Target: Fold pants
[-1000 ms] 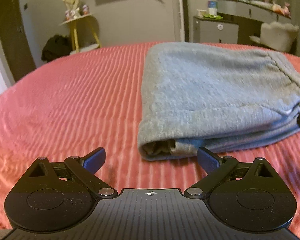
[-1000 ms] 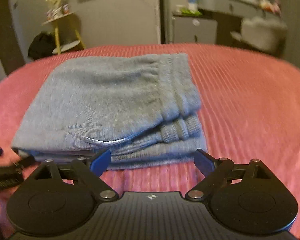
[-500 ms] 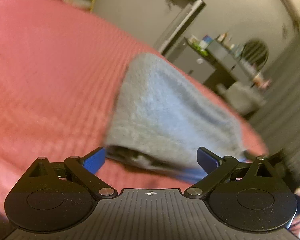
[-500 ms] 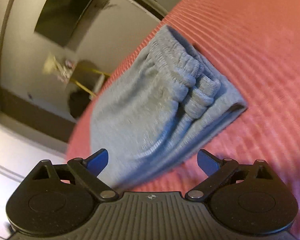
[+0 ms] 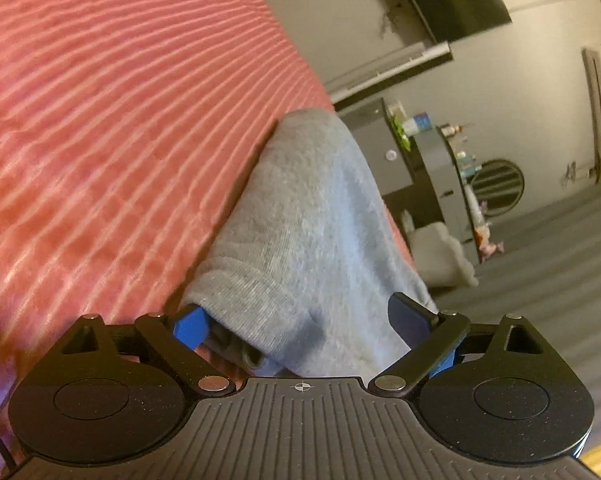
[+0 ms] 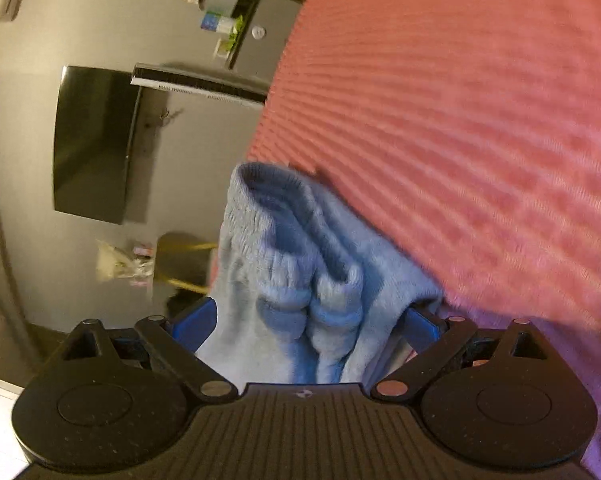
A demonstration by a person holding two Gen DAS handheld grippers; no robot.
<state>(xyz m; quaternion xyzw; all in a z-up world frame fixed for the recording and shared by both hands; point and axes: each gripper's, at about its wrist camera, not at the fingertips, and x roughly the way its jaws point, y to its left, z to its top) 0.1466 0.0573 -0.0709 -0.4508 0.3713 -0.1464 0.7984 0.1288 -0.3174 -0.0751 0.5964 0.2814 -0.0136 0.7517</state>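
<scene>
The grey folded pants (image 5: 300, 236) lie on the red ribbed bedspread (image 5: 100, 120). My left gripper (image 5: 300, 322) is rolled on its side and open, its blue fingers (image 5: 188, 326) straddling the folded end of the stack. My right gripper (image 6: 308, 324) is also rolled sideways and open, its fingers (image 6: 194, 322) on either side of the waistband end of the pants (image 6: 296, 280), where the elastic ribbing (image 6: 260, 216) shows. Both grippers have the cloth between their jaws, which stand wide apart and do not pinch it.
The bedspread (image 6: 460, 120) fills most of the right wrist view. A wall TV (image 6: 92, 144), a dresser with bottles (image 5: 432, 160), a white chair (image 5: 440, 256) and a yellow side table (image 6: 180, 264) stand beyond the bed's edge.
Both grippers have rolled onto their sides and pushed forward, so the ends of the folded pants now sit between their open jaws. The pants themselves have not clearly moved.
</scene>
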